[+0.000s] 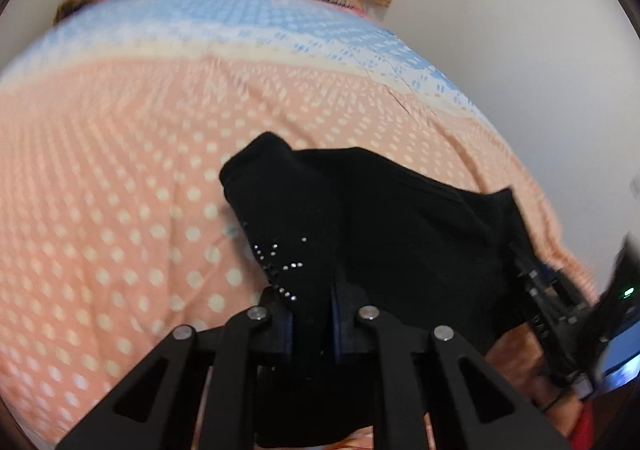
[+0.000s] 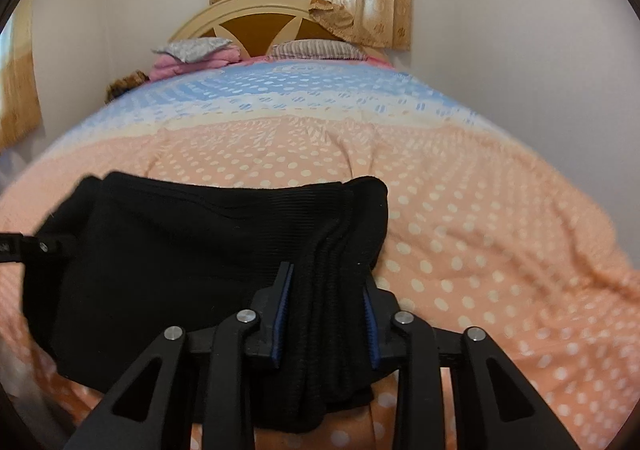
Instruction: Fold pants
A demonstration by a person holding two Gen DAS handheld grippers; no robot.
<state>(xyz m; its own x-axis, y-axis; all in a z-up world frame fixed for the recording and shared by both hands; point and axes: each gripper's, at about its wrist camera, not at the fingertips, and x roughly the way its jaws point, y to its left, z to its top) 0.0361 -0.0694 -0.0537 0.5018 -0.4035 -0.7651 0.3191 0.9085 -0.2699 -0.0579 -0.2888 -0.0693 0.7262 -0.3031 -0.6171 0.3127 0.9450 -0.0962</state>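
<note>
Both tools clamped on pants | left tool (image 1: 310, 314), right tool (image 2: 326, 304) pinch black pants (image 2: 192, 250) | pants stretched between my tools above bed (image 2: 480, 210), long axis side-to-side | neither nearer

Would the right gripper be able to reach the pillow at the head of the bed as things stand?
Probably not readily. The right gripper is shut on the black pants, which the left gripper also grips, and the pillow lies across the whole bedspread.
</note>
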